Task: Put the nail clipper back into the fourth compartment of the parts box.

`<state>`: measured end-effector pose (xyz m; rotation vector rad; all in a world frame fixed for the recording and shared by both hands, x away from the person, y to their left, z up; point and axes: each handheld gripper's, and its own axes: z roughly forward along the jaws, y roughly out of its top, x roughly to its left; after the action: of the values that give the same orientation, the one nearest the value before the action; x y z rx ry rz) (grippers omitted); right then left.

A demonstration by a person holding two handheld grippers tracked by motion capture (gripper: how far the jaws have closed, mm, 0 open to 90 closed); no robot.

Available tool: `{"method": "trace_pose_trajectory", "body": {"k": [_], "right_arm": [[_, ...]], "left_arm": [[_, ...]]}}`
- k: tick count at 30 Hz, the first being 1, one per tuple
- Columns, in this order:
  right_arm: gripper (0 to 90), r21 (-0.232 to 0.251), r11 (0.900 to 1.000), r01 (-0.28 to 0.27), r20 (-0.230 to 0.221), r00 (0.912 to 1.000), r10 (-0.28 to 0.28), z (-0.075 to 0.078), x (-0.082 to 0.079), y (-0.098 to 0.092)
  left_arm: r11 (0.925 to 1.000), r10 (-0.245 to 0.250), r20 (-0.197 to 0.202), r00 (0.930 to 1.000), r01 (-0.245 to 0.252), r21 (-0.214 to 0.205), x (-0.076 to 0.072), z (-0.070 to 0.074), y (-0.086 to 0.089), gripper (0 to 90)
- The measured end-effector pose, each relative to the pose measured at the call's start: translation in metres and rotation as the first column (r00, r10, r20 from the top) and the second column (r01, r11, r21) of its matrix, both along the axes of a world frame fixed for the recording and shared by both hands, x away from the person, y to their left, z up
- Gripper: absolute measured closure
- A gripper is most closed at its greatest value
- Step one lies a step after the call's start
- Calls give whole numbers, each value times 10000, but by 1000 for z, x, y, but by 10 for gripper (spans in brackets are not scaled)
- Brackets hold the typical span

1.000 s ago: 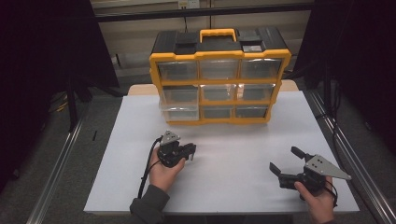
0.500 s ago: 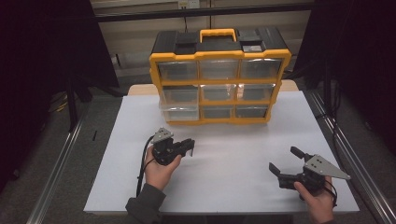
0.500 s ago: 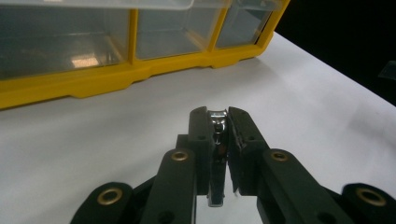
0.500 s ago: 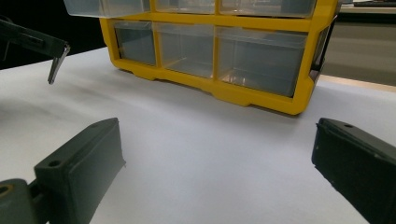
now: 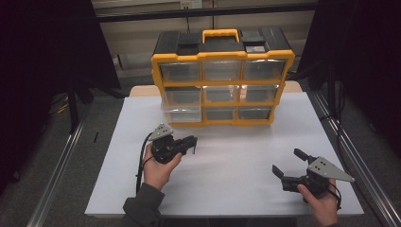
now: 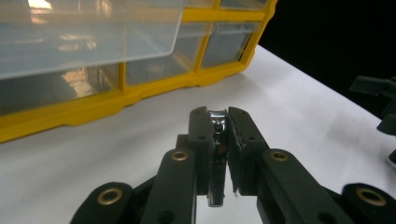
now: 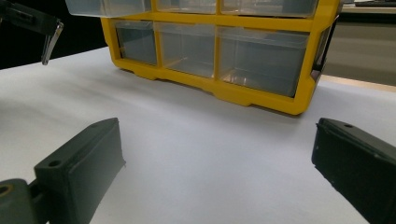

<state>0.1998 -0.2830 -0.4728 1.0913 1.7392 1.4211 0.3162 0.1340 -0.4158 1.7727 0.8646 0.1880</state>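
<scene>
Left gripper (image 5: pixel 189 143) clamped on small chrome tool (image 6: pixel 217 140), raised off table (image 5: pixel 236 165) since a second ago; pickup judged done. Bottom-left drawer (image 5: pixel 182 112) of organizer (image 5: pixel 222 85) seen pulled out, nearby. Right gripper (image 5: pixel 288 163) held wide open, empty, unmoved.

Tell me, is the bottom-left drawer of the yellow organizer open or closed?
Open. In the high view, the bottom-left drawer sticks out past the yellow organizer frame, while its neighbours sit flush.
</scene>
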Motion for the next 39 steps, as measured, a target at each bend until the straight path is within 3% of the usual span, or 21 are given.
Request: {"method": "trace_pose_trajectory", "body": {"k": [8, 9, 15, 39], "right_arm": [[17, 15, 10000, -7, -10, 10000, 7, 0, 0, 0], [17, 15, 10000, -7, -10, 10000, 7, 0, 0, 0], [17, 24, 10000, -6, -13, 10000, 6, 0, 0, 0], [17, 28, 10000, -31, -25, 10000, 31, 0, 0, 0]], "left_arm": [[9996, -251, 137, 9996, 253, -147, 2, 12, 1, 809], [9999, -116, 153, 9998, 117, -23, 1, 14, 1, 809], [9995, -246, 257, 9994, 251, -196, 2, 23, 2, 809], [9984, -482, 565, 9972, 497, -252, 10, 53, 1, 809]]}}
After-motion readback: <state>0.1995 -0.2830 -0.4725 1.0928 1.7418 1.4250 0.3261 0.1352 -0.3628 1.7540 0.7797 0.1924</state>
